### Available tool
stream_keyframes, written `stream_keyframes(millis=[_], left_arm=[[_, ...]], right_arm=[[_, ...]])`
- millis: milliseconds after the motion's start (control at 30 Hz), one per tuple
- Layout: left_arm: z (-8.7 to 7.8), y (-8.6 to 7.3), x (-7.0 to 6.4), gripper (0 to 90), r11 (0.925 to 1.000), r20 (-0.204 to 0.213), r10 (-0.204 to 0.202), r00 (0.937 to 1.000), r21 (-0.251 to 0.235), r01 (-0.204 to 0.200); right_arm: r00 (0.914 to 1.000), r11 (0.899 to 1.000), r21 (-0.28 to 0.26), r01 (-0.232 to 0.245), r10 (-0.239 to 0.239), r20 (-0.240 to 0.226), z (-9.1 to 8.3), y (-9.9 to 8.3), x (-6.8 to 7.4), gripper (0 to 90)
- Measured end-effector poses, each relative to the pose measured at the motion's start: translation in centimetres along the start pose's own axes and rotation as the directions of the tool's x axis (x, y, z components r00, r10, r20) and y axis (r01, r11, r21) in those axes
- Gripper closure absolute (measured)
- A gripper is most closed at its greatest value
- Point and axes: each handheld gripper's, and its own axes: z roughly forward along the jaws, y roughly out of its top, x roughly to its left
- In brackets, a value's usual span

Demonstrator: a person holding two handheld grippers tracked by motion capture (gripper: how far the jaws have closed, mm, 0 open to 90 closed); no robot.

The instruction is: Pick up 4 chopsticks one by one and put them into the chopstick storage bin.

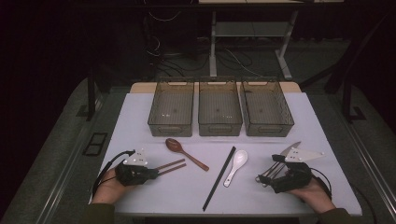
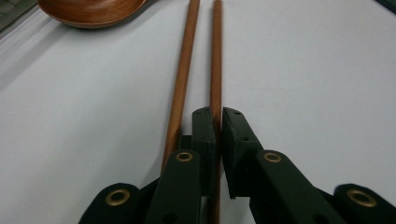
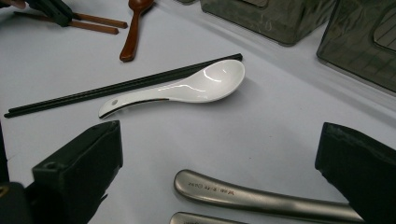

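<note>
Two wooden chopsticks (image 1: pixel 172 166) lie side by side at the left front of the white table (image 1: pixel 140 121). My left gripper (image 1: pixel 152 173) sits at their near ends. In the left gripper view it (image 2: pixel 218 116) is shut on the right-hand chopstick (image 2: pixel 215 70); the other chopstick (image 2: pixel 183 70) runs along the outside of the left jaw. My right gripper (image 1: pixel 262 177) is at the right front, over metal cutlery (image 1: pixel 274 169). In the right gripper view it (image 3: pixel 222 140) stands wide open, with two metal handles (image 3: pixel 261 196) lying between and below the jaws.
A wooden spoon (image 1: pixel 184 152), black chopsticks (image 1: pixel 219 177) and a white ceramic spoon (image 1: pixel 236 165) lie in the middle. Three dark see-through bins (image 1: pixel 171 126) (image 1: pixel 219 126) (image 1: pixel 268 127) stand in a row at the back.
</note>
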Motion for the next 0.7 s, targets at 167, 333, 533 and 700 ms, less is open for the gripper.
stream_keyframes(millis=[167,333,533,700], left_arm=[[0.02,0.05,0.04,83.2,0.9999,0.006,-0.011,0.9999,0.001,0.011],[0.0,0.11,0.06,83.3,0.9997,0.007,-0.023,0.9997,0.006,0.023],[0.02,0.33,-0.1,83.3,0.9994,0.011,-0.034,0.9994,0.003,0.034],[-0.1,0.76,-0.36,83.3,0.9993,0.016,-0.033,0.9993,-0.016,0.033]], right_arm=[[1.0,1.0,0.001,-0.002,0.002,0.0,-0.02,0.0,0.0,0.7],[1.0,1.0,-0.002,-0.007,0.007,-0.002,-0.05,-0.02,-0.02,0.7],[0.9995,1.0,-0.004,-0.029,0.029,-0.009,-0.05,-0.19,-0.2,0.7],[0.9995,1.0,0.001,-0.03,0.03,-0.004,-0.03,-0.26,-0.42,0.7]])
